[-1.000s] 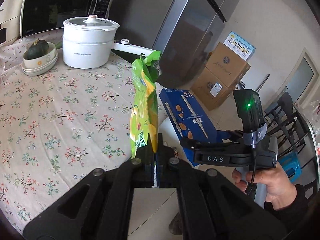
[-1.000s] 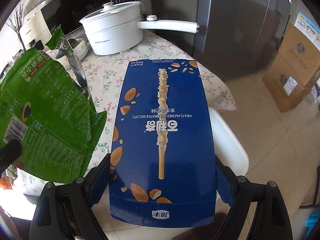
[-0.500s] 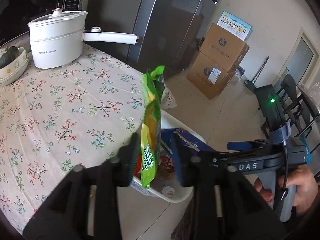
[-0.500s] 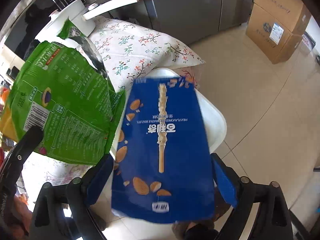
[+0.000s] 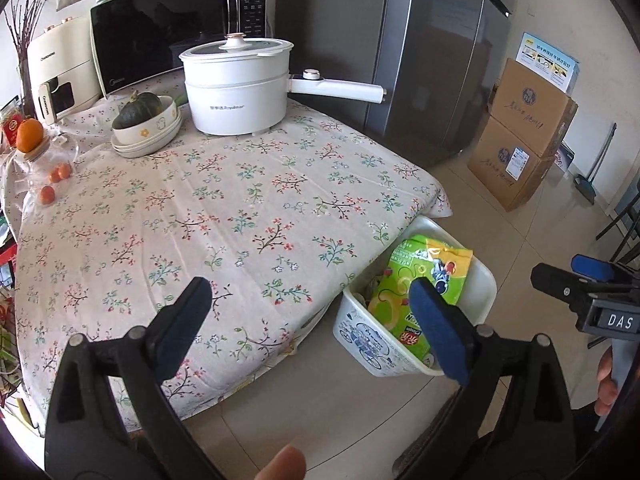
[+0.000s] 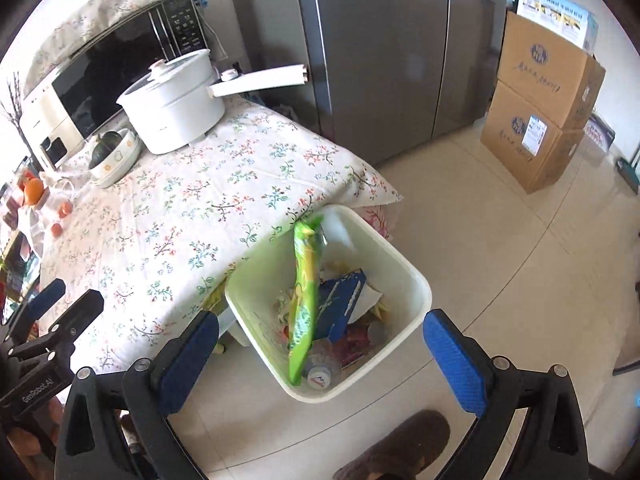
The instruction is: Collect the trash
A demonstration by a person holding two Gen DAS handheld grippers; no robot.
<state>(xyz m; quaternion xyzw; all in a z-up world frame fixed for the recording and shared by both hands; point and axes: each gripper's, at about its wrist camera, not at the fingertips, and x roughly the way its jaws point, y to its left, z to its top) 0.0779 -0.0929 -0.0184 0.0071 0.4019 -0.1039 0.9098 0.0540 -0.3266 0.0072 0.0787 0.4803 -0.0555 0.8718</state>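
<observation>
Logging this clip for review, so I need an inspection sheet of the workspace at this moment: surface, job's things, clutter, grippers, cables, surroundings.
Surface: table under a floral tablecloth; no trash seen on it.
Job's things: green snack bag and blue biscuit box lie inside the white plastic bin on the floor at the table's corner.
Clutter: white electric pot, dark squash in a cream bowl, oranges, at the table's far side.
Grippers: left gripper open, empty; right gripper open, empty.
Cables: nothing seen.
Surroundings: black microwave, steel fridge, stacked cardboard boxes.
</observation>
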